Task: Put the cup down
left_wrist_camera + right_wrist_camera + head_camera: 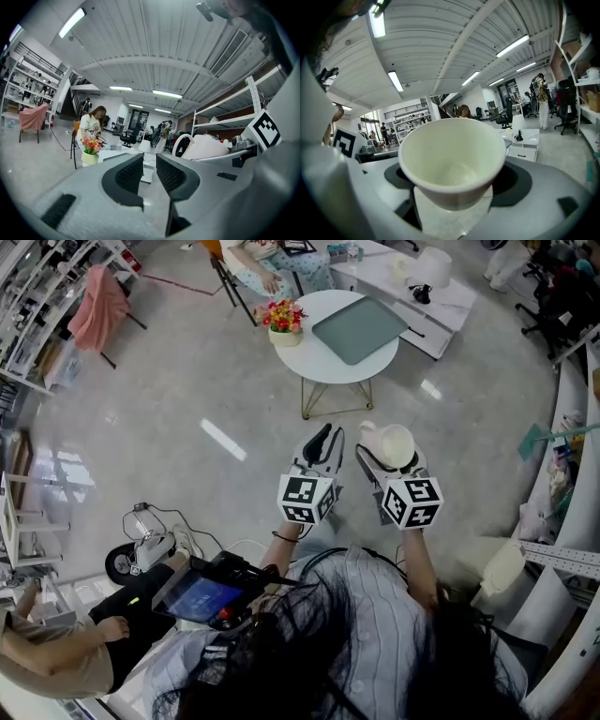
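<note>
Cup [392, 442] gripped by right tool [389, 456], in mid-air; counter [317, 360] at 12 o'clock. Not yet set down. Left tool [323, 437] slightly apart, empty.

Bare floor [234, 409] runs to the round table [323, 362] at 12 o'clock; tray [359, 329] and flower pot [284, 322] obstruct its far half.

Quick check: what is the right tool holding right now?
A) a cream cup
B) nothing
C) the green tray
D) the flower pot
A: the right gripper view shows the right tool shut on a cream cup, its mouth toward the camera.
</note>
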